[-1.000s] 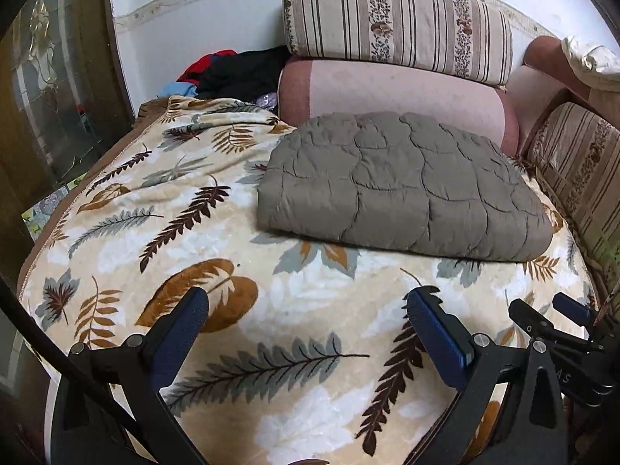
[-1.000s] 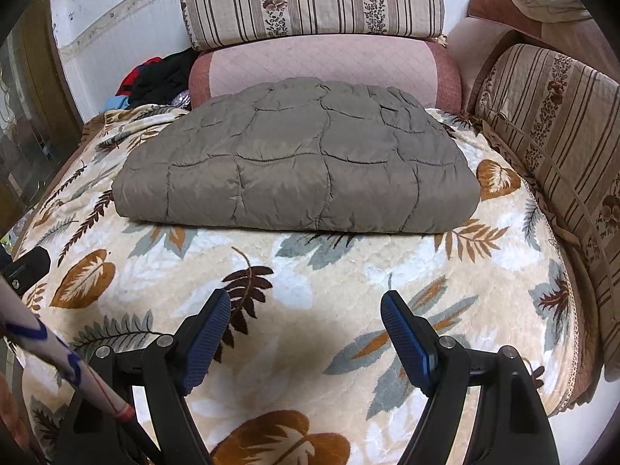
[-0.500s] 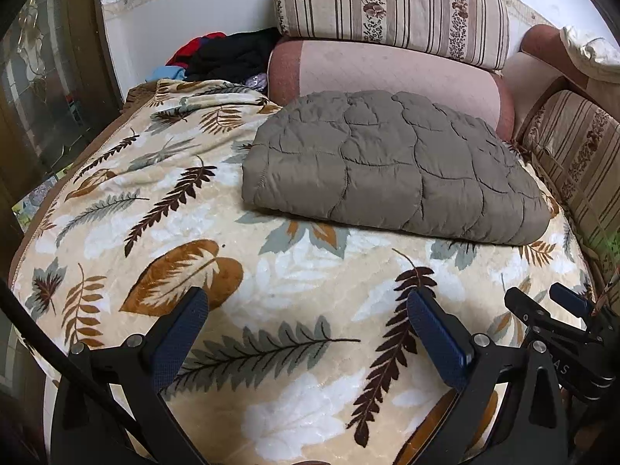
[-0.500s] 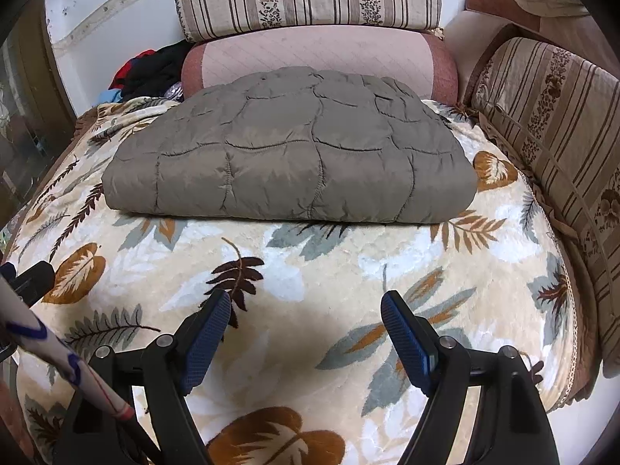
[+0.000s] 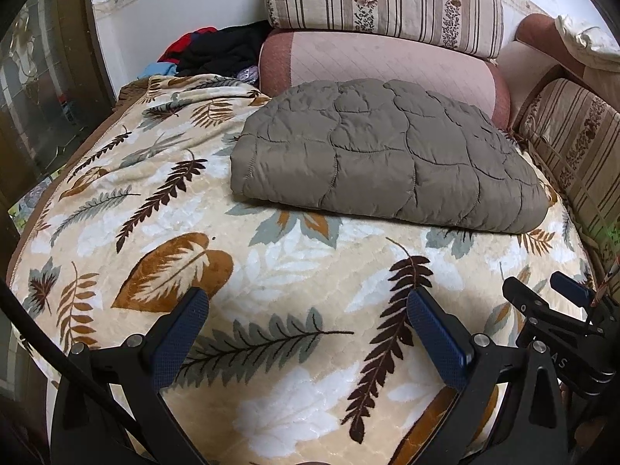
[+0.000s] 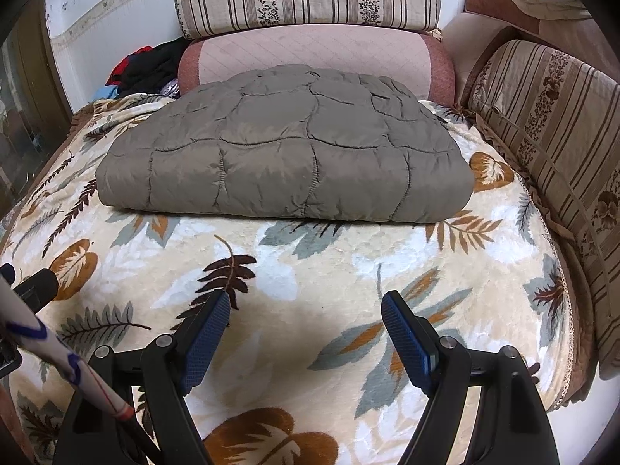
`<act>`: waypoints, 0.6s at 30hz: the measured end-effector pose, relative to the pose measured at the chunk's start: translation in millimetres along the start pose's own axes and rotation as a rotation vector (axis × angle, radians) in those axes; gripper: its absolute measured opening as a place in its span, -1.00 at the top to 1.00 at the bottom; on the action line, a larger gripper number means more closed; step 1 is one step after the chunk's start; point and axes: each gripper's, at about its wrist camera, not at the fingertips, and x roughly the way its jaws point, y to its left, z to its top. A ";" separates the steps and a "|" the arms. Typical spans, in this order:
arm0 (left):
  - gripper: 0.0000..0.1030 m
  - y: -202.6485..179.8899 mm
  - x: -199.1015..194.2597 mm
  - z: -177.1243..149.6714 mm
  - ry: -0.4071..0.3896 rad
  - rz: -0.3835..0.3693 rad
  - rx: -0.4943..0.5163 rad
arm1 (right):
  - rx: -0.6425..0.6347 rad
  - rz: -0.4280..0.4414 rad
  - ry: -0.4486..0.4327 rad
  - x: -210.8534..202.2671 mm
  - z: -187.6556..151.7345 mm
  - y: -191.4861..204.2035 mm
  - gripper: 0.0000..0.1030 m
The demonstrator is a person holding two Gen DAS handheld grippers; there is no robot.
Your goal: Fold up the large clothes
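Garment: a grey-brown quilted jacket [image 6: 286,155], folded into a thick slab, lies flat at the far side of the bed, its back edge against the pink cushion [image 6: 314,58]
Bed: covered by a cream leaf-print blanket [image 6: 310,271], bare between the jacket and both grippers
Left gripper [image 5: 306,319]: jaws wide apart, nothing between them, hanging over the near part of the blanket, well short of the jacket
Right gripper [image 6: 306,312]: jaws wide apart, nothing held, over the blanket in front of the jacket's near edge; seen from the left wrist it sits just to the right of the left one
Cushions: a striped floral cushion [image 5: 383,0] sits on top of the pink one; another striped cushion [image 6: 554,143] runs along the right side
Far left corner: a heap of black, red and blue clothes [image 5: 217,52] beside the pink cushion, by the white wall
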 end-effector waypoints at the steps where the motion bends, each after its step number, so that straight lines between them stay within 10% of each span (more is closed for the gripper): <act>1: -0.98 -0.4 0.2 0.0 0.001 -0.001 0.001 | -0.002 -0.003 -0.002 -0.1 -0.1 0.2 -0.63; 18: -0.98 -7.9 10.5 -4.0 0.052 -0.033 0.015 | -0.034 -0.051 -0.021 1.1 -0.5 -0.9 -0.64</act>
